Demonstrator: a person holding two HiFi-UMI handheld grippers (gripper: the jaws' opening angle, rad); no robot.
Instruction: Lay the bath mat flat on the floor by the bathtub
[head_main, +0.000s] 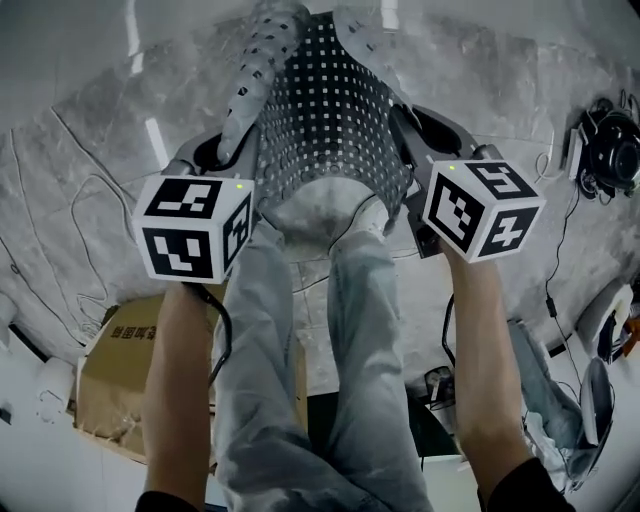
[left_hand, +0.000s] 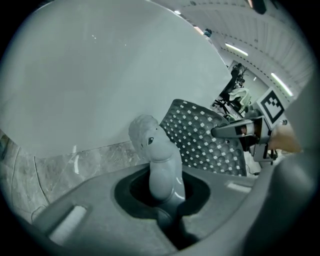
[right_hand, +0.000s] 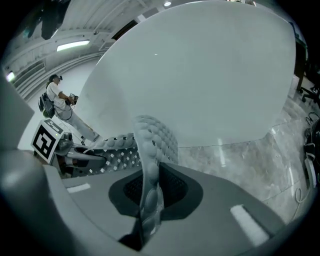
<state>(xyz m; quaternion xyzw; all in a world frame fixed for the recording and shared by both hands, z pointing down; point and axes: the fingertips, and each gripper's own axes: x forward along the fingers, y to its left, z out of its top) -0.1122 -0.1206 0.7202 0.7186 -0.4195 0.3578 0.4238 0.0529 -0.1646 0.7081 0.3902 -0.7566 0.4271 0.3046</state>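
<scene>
**Grip at two edges, nothing laid yet**

Left gripper (head_main: 222, 150) and right gripper (head_main: 425, 128) are each clamped on the bath mat (head_main: 322, 110), which hangs limp between them. It seems soft, light and floppy, so widely spaced edge grips suit it. Below lies smooth marbled floor (head_main: 90, 130); the white bathtub (left_hand: 100, 75) stands close ahead.

Grey marble floor (head_main: 100, 120) bears thin cables (head_main: 564, 228), a cardboard box (head_main: 115, 385), perhaps headphones (head_main: 612, 150)

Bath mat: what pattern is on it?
The bath mat is grey, with a grid of small pale squares; the head view shows it best.
</scene>
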